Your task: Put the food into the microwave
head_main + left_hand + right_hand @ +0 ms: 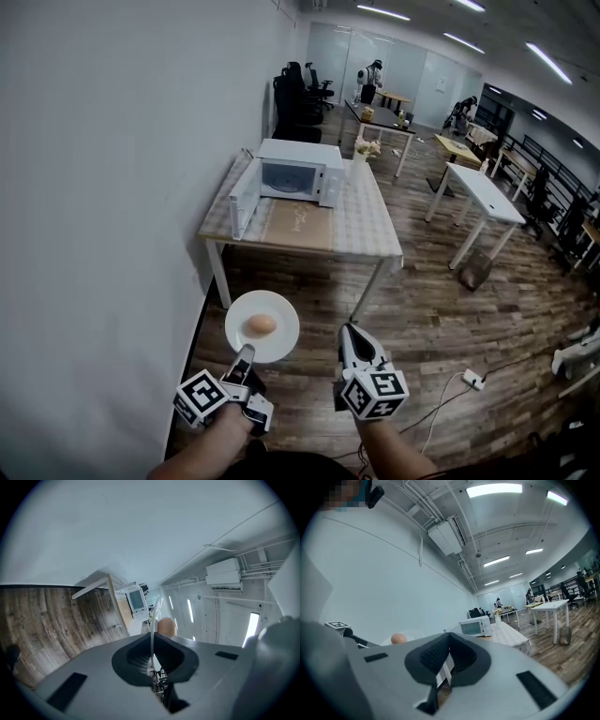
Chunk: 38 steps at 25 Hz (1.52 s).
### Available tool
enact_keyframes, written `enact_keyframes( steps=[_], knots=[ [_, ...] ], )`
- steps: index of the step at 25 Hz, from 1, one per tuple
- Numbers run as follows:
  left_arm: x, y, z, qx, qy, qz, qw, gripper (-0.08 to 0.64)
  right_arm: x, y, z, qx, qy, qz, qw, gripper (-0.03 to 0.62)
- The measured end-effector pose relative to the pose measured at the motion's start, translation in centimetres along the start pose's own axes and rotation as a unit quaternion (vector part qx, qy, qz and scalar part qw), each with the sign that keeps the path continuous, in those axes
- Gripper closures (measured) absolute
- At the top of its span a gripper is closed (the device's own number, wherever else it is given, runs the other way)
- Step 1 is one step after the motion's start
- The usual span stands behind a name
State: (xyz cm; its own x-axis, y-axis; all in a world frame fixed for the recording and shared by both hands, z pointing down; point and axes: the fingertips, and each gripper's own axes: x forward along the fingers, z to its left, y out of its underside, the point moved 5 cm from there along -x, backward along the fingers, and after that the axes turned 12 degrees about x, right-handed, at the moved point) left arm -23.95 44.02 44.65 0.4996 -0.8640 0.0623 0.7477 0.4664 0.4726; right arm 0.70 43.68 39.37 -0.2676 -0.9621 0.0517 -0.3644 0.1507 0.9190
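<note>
ahead, microwave (pixel 292 178) door open on table (pixel 367 230), left gripper (pixel 246 353) clamped on white plate (pixel 282 342) rim carrying egg (pixel 261 325), right gripper (pixel 349 334) jaws together, empty, office chairs (pixel 298 94) behind

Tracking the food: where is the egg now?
The egg sits on the white plate held at its rim by the left gripper, low in the head view, short of the microwave.

Against the white wall stands a table (pixel 370 230) with a pale checked cover and white legs, on a wooden floor (pixel 441 319). At its far end sits the white microwave (pixel 300 173), its door (pixel 243 199) swung open. A flat brown board (pixel 300 225) lies in front, and a vase (pixel 360 156) stands just beside the microwave
</note>
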Motion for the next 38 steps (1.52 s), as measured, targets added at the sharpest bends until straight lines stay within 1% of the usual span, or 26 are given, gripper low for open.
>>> enact_keyframes(
  steps=[12, 16, 20, 23, 27, 29, 32, 38],
  knots=[
    [0.4, -3.2, 2.4, -0.009, 0.02, 0.019, 0.9996, 0.545, 2.2, 1.4, 3.2, -0.015, 0.018, -0.002, 1.0, 0.586],
    [0.7, -3.8, 2.9, -0.011, 0.025, 0.023, 0.9993, 0.545, 2.4, 1.9, 4.0, -0.013, 0.015, -0.004, 1.0, 0.584],
    [1.4, -4.0, 2.9, -0.007, 0.031, 0.023, 0.9992, 0.545, 2.9, 1.9, 4.0, -0.021, 0.013, -0.006, 1.0, 0.586],
    [2.4, -4.4, 3.3, -0.005, 0.027, 0.02, 0.9994, 0.545, 4.2, 1.9, 3.7, -0.02, 0.005, -0.006, 1.0, 0.584],
    [4.1, -4.5, 3.8, -0.002, 0.017, 0.014, 0.9998, 0.545, 6.3, 1.8, 2.6, -0.012, -0.017, -0.01, 1.0, 0.584],
    [4.8, -4.3, 3.7, -0.001, 0.01, 0.013, 0.9999, 0.545, 7.1, 1.5, 2.0, -0.014, -0.019, -0.005, 1.0, 0.586],
    [6.3, -4.0, 3.3, -0.001, 0.003, 0.009, 1.0, 0.545, 8.1, 0.4, 0.7, -0.023, -0.023, -0.003, 0.999, 0.584],
    [10.1, -3.5, 3.0, -0.003, -0.011, 0.0, 0.9999, 0.545, 10.9, -1.0, -2.5, -0.021, -0.038, 0.005, 0.999, 0.586]
  ],
)
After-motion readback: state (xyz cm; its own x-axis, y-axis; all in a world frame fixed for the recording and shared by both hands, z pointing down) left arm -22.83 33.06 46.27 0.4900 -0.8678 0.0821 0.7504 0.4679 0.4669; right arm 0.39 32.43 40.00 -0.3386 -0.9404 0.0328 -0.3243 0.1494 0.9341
